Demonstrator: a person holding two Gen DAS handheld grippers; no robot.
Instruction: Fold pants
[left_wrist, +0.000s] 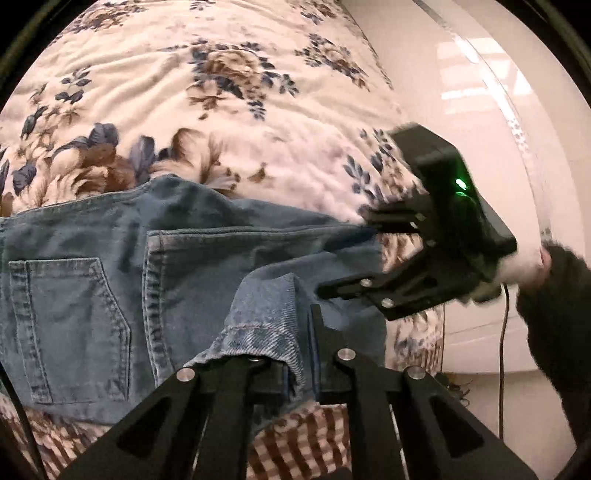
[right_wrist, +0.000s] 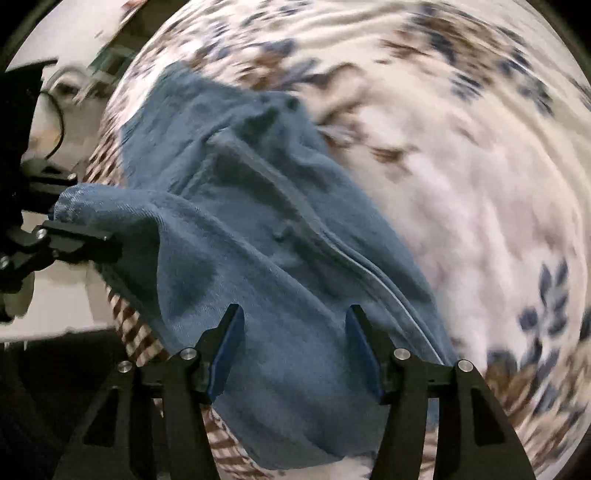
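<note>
Jaws on the left gripper (left_wrist: 295, 373) are clamped on a hem of the jeans (left_wrist: 110, 280), which are spread on the floral bed (left_wrist: 184, 74); the right gripper (right_wrist: 295, 354) is gaped with denim between, unpinched. Probably best if that side's closed before lifting, so both corners get carried level.

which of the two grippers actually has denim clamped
The left gripper: shut on a fold of the jeans. The right gripper has open jaws, pads apart.
</note>
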